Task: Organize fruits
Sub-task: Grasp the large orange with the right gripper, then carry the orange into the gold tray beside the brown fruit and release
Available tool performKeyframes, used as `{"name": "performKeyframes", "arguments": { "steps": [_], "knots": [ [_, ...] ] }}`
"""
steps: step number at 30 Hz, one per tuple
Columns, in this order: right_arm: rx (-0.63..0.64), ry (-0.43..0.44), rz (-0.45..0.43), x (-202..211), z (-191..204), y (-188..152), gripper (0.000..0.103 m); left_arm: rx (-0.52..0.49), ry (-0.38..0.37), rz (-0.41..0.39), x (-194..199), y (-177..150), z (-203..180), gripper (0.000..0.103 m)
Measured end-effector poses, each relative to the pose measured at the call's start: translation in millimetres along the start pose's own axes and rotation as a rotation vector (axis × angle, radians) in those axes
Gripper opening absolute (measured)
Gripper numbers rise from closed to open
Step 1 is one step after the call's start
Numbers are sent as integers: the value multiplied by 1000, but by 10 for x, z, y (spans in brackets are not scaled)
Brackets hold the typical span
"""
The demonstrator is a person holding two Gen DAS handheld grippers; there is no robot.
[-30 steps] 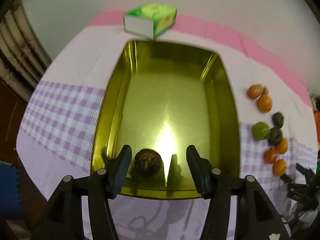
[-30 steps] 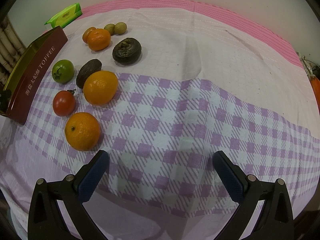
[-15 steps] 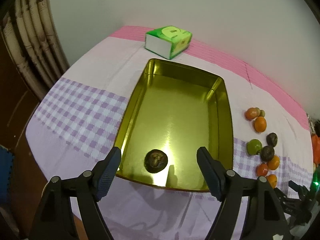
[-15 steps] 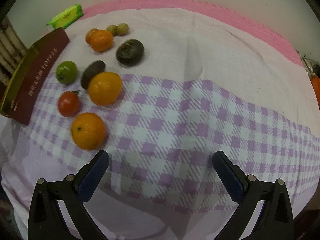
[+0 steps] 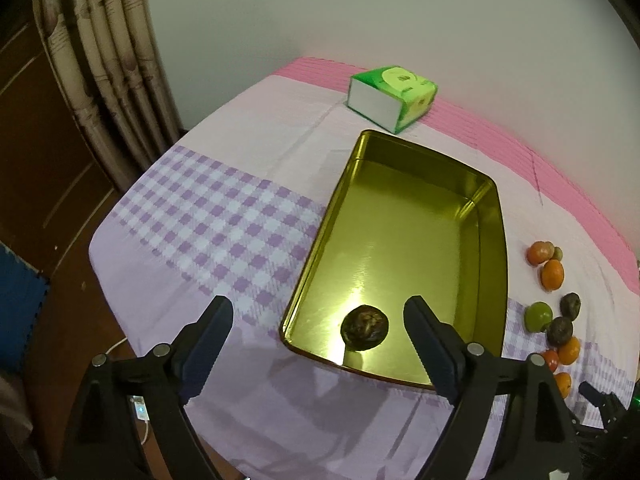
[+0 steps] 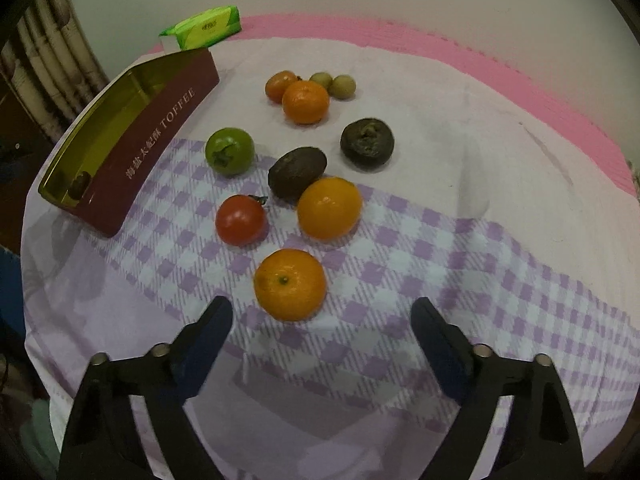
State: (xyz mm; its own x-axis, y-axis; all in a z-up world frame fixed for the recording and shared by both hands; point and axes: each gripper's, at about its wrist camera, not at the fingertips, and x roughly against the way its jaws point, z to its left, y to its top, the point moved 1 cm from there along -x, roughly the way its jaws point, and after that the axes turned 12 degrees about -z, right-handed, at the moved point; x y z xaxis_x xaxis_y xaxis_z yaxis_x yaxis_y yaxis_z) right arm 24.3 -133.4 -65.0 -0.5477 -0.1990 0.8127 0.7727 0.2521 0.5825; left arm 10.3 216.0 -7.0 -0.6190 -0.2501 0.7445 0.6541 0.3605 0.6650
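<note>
Jaws of the left gripper spread wide, empty, held above the near end of the gold-lined rectangular tin tray. Jaws of the right gripper equally wide, gripping nothing, hovering just short of the nearest orange mandarin.

Inside the tray, one dark wrinkled round fruit lay alone near the close wall, between the left fingers in the left wrist view but below them and untouched. Remaining fruit sat loose on the purple-and-white checked tablecloth, right of the tray: red tomato, smooth orange, dark oval fruit touching that orange, green round fruit, dark wrinkled fruit, farther mandarin against a reddish-orange fruit, and two small olive-green round fruits side by side. Maroon outer wall of the tray lettered TOFFEE.

Green tissue pack lay beyond the tray's far end, near the pink cloth border. Beige patterned curtain hung at far left.
</note>
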Motion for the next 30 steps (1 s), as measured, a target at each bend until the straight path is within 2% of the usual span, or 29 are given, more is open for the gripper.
{"name": "performKeyframes", "arguments": {
  "steps": [2, 11, 13, 17, 19, 20, 25, 30],
  "knots": [
    [3, -2, 8, -34, 34, 5, 85, 4, 11, 5, -6, -4, 29, 85],
    [28, 8, 21, -143, 163, 38, 67, 52, 49, 9, -35, 21, 174, 87],
    [29, 13, 26, -165, 172, 44, 60, 62, 57, 16, -54, 20, 195, 88],
    [29, 5, 19, -143, 152, 53, 55, 75, 61, 26, -74, 9, 222, 88],
    [31, 16, 15, -150, 172, 64, 42, 80, 64, 26, -75, 5, 232, 88],
    [29, 22, 16, -144, 173, 67, 40, 83, 62, 26, -78, 5, 234, 90],
    [36, 31, 22, -147, 203, 86, 40, 101, 58, 35, -92, 3, 260, 90],
    [51, 48, -18, -1, 247, 241, 40, 128, 64, 39, -117, 7, 312, 95]
  ]
}}
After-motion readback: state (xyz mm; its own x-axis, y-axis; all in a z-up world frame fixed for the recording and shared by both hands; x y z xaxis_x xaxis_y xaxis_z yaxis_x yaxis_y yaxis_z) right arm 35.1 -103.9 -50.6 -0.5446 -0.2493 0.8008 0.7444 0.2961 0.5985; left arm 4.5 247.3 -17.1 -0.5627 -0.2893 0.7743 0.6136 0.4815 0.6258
